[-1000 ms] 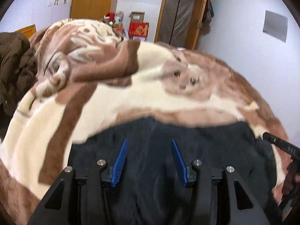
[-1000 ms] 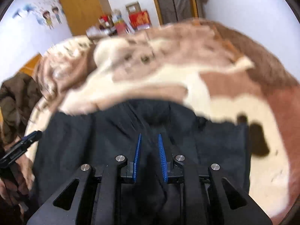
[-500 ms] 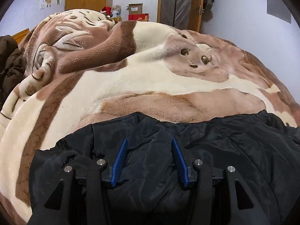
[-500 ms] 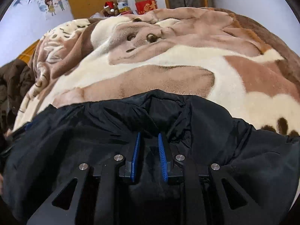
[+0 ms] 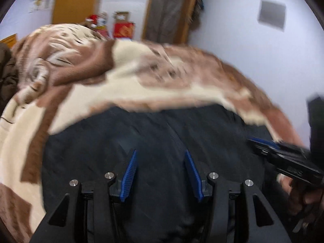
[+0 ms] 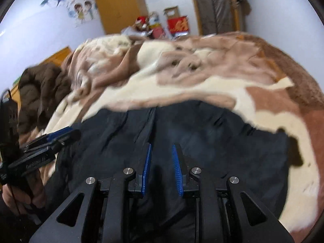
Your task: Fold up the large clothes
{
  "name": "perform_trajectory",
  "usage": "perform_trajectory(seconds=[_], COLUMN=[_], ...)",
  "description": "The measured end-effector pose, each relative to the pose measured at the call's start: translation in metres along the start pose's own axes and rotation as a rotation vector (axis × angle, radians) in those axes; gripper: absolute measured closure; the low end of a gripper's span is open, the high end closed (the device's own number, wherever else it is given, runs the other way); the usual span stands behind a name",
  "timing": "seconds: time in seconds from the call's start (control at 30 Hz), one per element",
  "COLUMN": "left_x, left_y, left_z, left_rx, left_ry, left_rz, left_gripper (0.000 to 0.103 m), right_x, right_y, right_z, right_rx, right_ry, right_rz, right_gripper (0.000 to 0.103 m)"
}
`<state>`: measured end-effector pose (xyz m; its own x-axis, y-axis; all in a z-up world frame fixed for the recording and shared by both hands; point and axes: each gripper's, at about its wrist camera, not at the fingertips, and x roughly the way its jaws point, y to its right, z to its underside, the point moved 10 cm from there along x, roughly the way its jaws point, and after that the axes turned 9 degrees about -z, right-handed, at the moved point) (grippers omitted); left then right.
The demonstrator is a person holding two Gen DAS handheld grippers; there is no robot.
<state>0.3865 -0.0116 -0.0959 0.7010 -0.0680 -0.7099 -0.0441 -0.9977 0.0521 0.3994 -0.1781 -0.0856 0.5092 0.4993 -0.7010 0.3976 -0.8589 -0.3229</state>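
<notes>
A large black jacket (image 5: 162, 133) lies spread on a brown and cream blanket (image 5: 125, 77) on the bed; it also shows in the right wrist view (image 6: 202, 129). My left gripper (image 5: 160, 151) is open above the jacket, with nothing between its blue pads. My right gripper (image 6: 161, 146) is open by a smaller gap, also above the jacket and empty. Each gripper shows in the other's view: the right one at the right edge (image 5: 283, 158), the left one at the left edge (image 6: 46, 139).
A brown padded coat (image 6: 40, 93) lies heaped at the bed's left side. Boxes and red items (image 6: 176, 24) stand by the far wall, next to a wooden wardrobe (image 6: 117, 6) and a door (image 5: 170, 10).
Both grippers have risen and pulled back from the jacket. The right gripper's jaws have opened wider. The jacket now lies flatter and more spread out.
</notes>
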Motion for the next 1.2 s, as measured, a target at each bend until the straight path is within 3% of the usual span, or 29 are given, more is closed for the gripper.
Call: perform_trajectory(seconds=[0.07, 0.13, 0.27, 0.33, 0.4, 0.57, 0.67, 0.77, 0.87, 1.2], left_x=[0.020, 0.033, 0.038, 0.027, -0.001, -0.062, -0.047, -0.020, -0.012, 0.010], left_y=[0.008, 0.010, 0.011, 0.009, 0.006, 0.004, 0.004, -0.002, -0.002, 0.002], left_z=[0.019, 0.028, 0.024, 0.020, 0.014, 0.027, 0.058, 0.086, 0.092, 0.097], left_rx=[0.022, 0.052, 0.051, 0.048, 0.007, -0.037, -0.029, -0.035, -0.023, 0.016], left_ry=[-0.055, -0.057, -0.079, -0.093, -0.069, 0.006, -0.071, -0.158, -0.158, -0.160], left_rz=[-0.015, -0.042, -0.058, -0.062, -0.033, 0.038, 0.016, -0.018, -0.029, -0.084], left_gripper=[0.052, 0.052, 0.052, 0.054, 0.054, 0.054, 0.054, 0.054, 0.054, 0.053], right_x=[0.024, 0.036, 0.043, 0.033, 0.001, -0.055, -0.037, 0.000, 0.017, 0.036], right_y=[0.014, 0.023, 0.021, 0.019, 0.006, -0.040, -0.050, -0.032, -0.017, -0.013], right_z=[0.020, 0.026, 0.026, 0.021, 0.010, 0.020, 0.048, 0.078, 0.091, 0.098], right_rx=[0.039, 0.031, -0.018, 0.013, 0.007, -0.042, -0.045, 0.009, 0.049, 0.014], right_ry=[-0.061, -0.069, -0.100, -0.108, -0.052, 0.039, -0.032, -0.141, -0.161, -0.167], right_rz=[0.008, 0.015, 0.061, 0.060, 0.062, -0.028, -0.034, -0.001, -0.008, 0.031], right_gripper=[0.081, 0.084, 0.084, 0.084, 0.081, 0.081, 0.081, 0.081, 0.083, 0.083])
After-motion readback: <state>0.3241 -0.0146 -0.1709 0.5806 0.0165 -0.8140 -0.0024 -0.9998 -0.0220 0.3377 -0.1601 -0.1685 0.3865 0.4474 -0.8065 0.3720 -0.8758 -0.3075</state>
